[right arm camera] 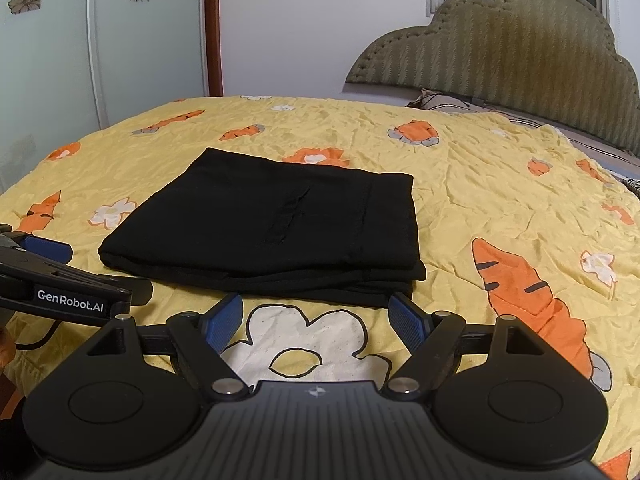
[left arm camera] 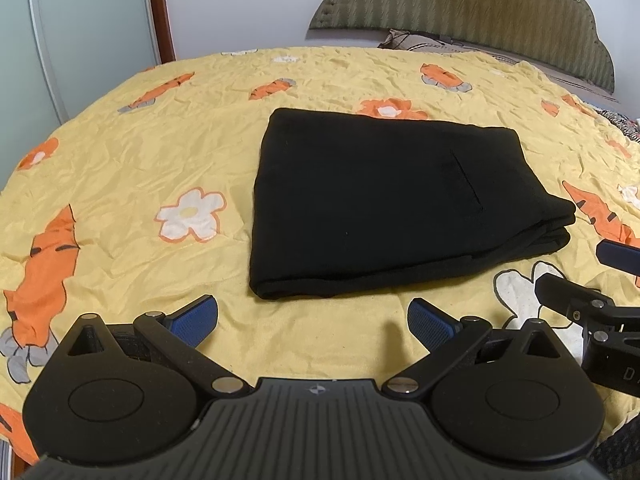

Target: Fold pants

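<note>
Fingers spread on both: left gripper (left arm camera: 312, 320) and right gripper (right arm camera: 316, 318) grip nothing. Folded black pants (left arm camera: 372, 204) lie just ahead of fingertips, apart, on yellow bedspread (left arm camera: 120, 168).

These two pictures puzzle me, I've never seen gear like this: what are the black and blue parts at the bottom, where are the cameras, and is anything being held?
A person holds a two-finger tool in each hand, each carrying a camera looking along its fingers. One picture is from the left gripper, the other from the right gripper; each also glimpses the other tool at its edge. The blue pads are fingers, standing open with nothing between them. On the yellow bedspread, printed with carrots and flowers, lie black pants, already folded into a neat stack. A padded headboard stands behind.
</note>
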Motion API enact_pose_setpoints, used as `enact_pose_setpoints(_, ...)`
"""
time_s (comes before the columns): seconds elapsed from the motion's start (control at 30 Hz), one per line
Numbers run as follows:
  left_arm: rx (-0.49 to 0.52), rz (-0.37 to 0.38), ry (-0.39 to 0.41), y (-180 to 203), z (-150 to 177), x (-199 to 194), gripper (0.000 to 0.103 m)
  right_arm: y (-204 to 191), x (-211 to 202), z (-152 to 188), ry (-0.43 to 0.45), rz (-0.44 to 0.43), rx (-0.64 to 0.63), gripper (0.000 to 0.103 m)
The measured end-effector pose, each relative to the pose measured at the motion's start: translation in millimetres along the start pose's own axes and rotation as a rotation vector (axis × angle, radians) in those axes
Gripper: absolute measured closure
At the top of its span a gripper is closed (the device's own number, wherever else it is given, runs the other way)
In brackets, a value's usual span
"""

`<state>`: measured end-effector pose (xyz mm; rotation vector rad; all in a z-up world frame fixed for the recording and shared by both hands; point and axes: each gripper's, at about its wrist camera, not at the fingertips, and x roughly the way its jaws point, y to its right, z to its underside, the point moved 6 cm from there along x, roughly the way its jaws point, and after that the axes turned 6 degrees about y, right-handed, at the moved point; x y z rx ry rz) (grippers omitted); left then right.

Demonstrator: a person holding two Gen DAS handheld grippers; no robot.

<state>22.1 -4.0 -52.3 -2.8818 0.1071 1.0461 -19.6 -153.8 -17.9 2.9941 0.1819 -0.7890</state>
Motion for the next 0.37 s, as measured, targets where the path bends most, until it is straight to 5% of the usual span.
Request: enact_pose_setpoints(0.37, -0.015, -0.003, 0.035, 0.3, -1.2, -1.0, 0.0, 3.2, 3.2, 3.4, -0.01, 0.001, 0.001, 0.023)
